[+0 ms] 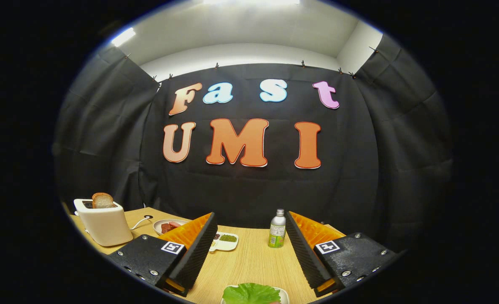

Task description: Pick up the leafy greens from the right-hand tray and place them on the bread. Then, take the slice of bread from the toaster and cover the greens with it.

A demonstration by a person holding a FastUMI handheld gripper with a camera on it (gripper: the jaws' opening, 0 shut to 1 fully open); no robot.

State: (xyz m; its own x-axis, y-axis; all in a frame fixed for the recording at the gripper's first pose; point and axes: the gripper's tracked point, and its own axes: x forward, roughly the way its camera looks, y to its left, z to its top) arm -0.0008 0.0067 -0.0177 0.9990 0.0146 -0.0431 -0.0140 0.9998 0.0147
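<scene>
With my tool (249,249) spread wide over the worktop (249,257), I'd dip straight down to the lettuce leaf (251,293) lying between the fingers, probably on its tray, and pinch gently.

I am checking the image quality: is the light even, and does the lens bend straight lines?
Gripper view: ceiling lights glare brightly; the table is evenly lit, the toaster sharp; fisheye curves the wall cloth edges; the open gripper frames the lettuce.
</scene>
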